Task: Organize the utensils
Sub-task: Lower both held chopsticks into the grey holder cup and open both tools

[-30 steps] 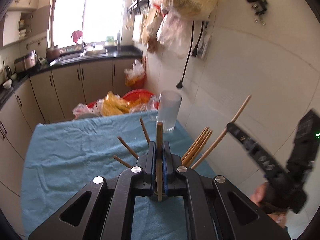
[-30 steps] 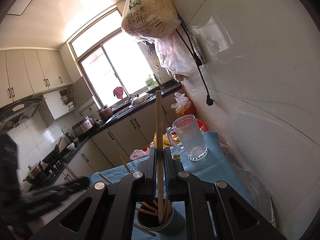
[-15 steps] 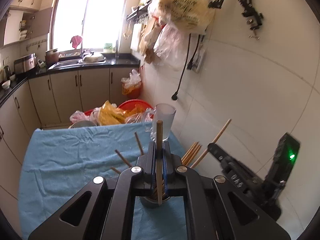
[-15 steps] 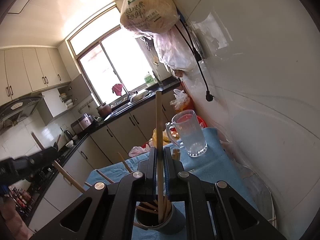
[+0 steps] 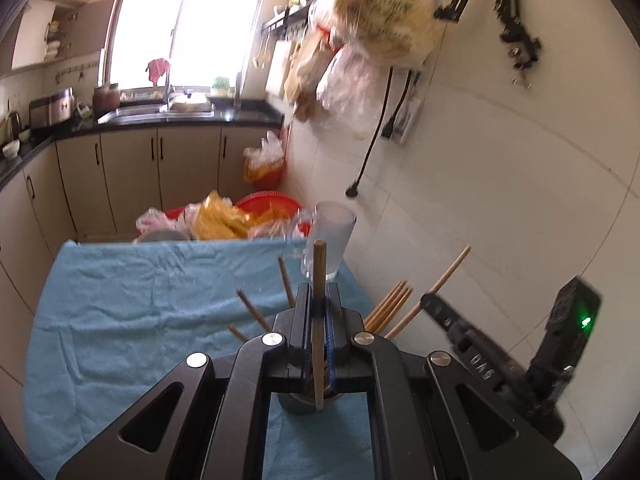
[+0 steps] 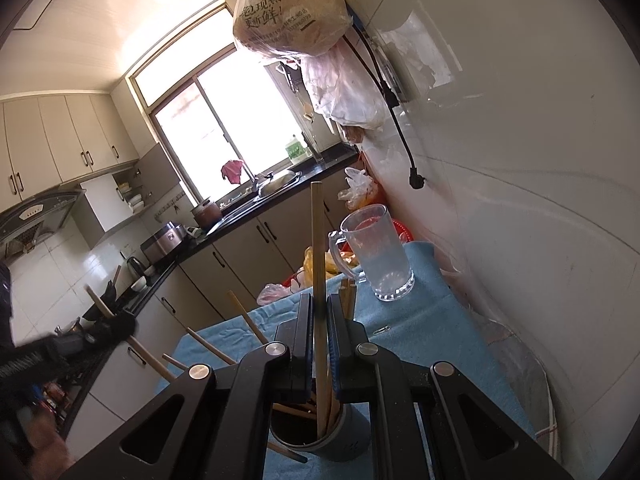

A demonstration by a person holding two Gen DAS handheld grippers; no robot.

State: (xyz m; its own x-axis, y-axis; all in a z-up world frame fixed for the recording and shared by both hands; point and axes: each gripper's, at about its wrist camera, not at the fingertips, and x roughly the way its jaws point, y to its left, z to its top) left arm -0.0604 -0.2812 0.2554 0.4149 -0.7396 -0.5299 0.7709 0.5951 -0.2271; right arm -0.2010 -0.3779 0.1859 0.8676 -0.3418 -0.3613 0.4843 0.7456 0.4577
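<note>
Mostly, the sorting looks done. Across the table's blue cloth (image 5: 120, 320) no loose chopstick shows in either view — only the glass mug (image 6: 378, 256) at the far edge, by the tiled wall, and the dark holder cup (image 6: 344, 436) nearer the cameras. That cup already carries a fan of wooden chopsticks (image 5: 390, 306), leaning out to several sides; one seems to lie on the cloth at the foot of the cup, though that spot is partly hidden.

What is left, as I judge it, is the pair in hand. The left gripper (image 5: 319, 320) is clamped tight on one dark chopstick (image 5: 319, 264), which stands upright between its jaws with its lower end over the cup's mouth. The right gripper (image 6: 319, 320) is likewise pinched shut on a paler chopstick (image 6: 316, 240), upright, its lower end already down among the sticks in the cup.

So two releases remain — each stick needs letting go into the cup — and perhaps that low one at the base needs picking up.
</note>
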